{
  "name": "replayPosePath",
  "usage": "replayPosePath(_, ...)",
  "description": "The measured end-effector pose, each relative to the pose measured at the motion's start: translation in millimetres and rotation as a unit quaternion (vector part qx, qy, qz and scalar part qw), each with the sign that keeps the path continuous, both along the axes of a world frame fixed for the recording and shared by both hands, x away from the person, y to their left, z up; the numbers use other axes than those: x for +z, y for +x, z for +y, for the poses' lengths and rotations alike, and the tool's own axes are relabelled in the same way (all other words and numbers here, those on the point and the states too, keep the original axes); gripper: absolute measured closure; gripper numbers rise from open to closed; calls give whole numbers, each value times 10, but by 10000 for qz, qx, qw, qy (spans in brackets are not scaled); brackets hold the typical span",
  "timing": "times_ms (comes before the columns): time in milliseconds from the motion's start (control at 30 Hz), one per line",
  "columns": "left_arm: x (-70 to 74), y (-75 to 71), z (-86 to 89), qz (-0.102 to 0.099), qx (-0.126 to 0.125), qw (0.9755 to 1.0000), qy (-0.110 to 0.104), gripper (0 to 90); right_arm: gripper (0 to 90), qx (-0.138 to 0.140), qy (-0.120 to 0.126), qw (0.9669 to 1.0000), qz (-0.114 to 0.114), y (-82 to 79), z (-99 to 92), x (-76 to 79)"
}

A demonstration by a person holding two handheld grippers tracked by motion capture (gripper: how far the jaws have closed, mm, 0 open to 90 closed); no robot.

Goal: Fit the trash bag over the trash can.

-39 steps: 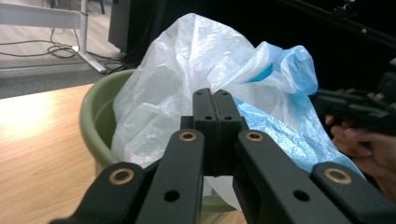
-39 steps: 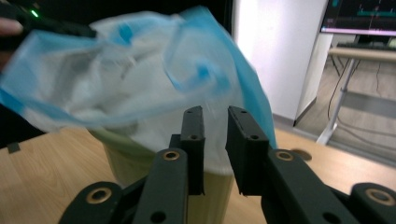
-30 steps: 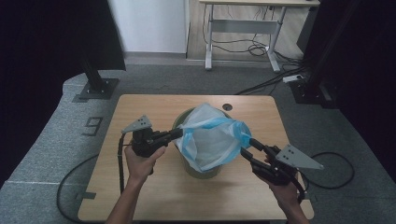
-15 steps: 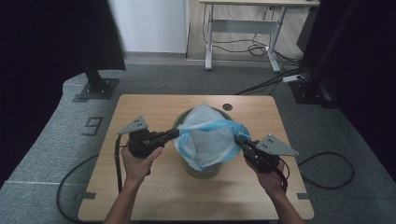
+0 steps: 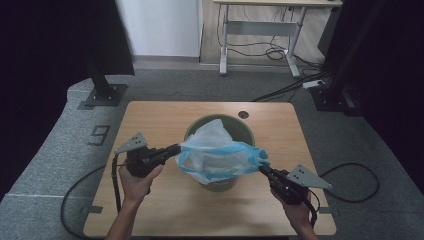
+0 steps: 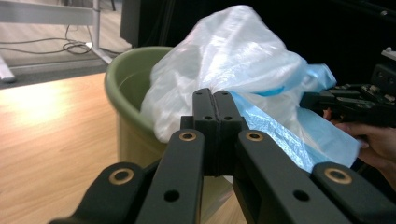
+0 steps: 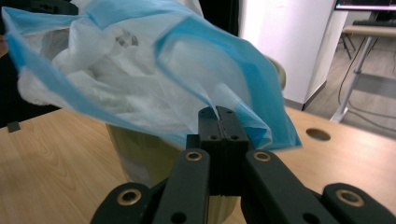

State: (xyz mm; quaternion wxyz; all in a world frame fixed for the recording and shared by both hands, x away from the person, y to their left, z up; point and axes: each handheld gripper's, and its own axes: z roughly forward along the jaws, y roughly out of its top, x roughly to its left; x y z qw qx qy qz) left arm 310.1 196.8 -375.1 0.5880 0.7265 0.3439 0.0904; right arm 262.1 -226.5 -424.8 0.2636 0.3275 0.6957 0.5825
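A blue-edged plastic bag is held stretched over a green bin on the table. Its rim is pinched at opposite sides by the closed left gripper and closed right gripper. The spread is judged to open the mouth for fitting around the bin's rim.

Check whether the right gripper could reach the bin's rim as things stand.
Probably not: the right gripper is shut on the bag, stretched across the bin with the left gripper. It would have to let go first.
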Motion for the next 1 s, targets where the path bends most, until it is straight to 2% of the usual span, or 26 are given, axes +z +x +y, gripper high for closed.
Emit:
replayPosePath(200, -115, -33, 69, 94, 45, 9999, 31, 900, 888, 5, 183, 9994, 280, 15, -78, -184)
replayPosePath(400, -307, 19, 102, 290, 127, 9994, 134, 900, 888, -46, 122, 9987, 492, 40, -91, -371)
replayPosePath(533, -349, 60, 125, 307, 170, 9993, 130, 900, 888, -65, 116, 9985, 530, 79, -109, -438)
replayPosePath(667, -329, 140, 138, 272, 274, 9991, 175, 900, 888, -144, 134, 9984, 531, 161, -139, -430)
replayPosePath(833, -276, 196, 136, 193, 344, 9989, 234, 900, 888, -237, 235, 9984, 449, 212, -213, -346)
replayPosePath(900, -241, 190, 124, 166, 326, 9991, 224, 900, 887, -246, 275, 9984, 425, 202, -236, -308)
replayPosePath(1000, -170, 136, 92, 29, 105, 9996, 266, 897, 887, -228, 277, 9985, 413, 164, -242, -278)
